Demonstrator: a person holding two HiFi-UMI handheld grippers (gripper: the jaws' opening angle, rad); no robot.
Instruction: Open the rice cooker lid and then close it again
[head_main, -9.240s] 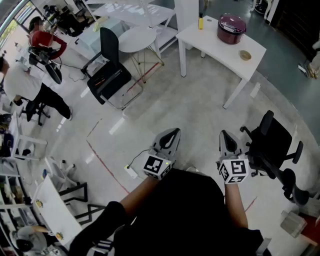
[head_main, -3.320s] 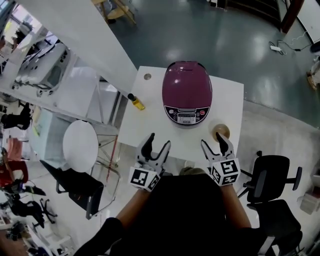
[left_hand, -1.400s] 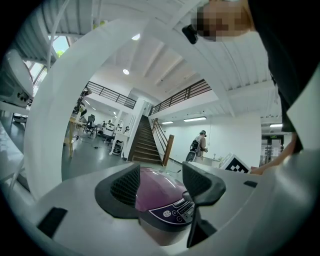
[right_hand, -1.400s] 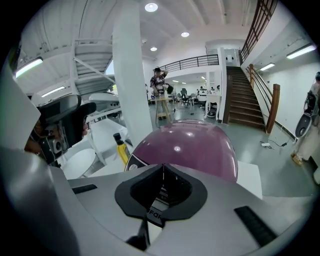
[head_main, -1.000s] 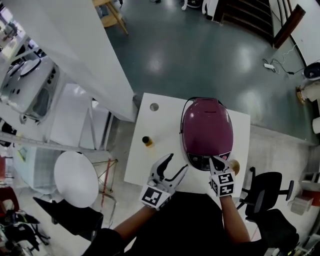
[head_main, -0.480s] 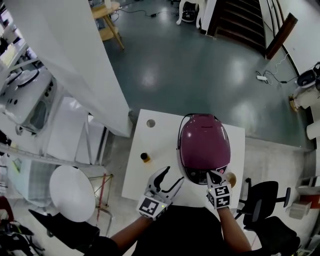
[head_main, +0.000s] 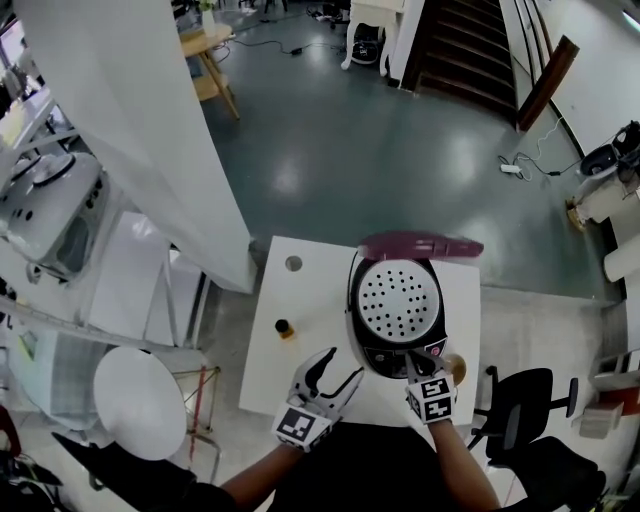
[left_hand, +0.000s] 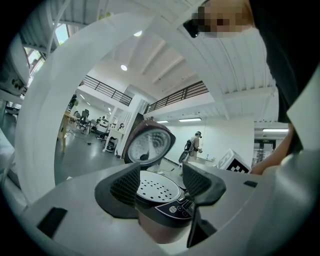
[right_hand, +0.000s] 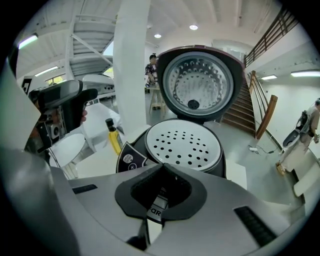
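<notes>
**Lid up, closing comes next**

The rice cooker (head_main: 385, 352) sits on the white counter (head_main: 300, 330). Its lid (head_main: 420, 245) stands upright behind the perforated inner plate (head_main: 397, 298). The right tongs (head_main: 420, 356) are pressed together at the cooker's front edge. The left tongs (head_main: 340, 366) gape empty just beside it. I'd hook over the lid's top edge and push it down evenly until it catches.

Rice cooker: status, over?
Left hand-held gripper open, empty. Right hand-held gripper shut, at front of rice cooker. Lid up. Nothing blocks the lid.
</notes>
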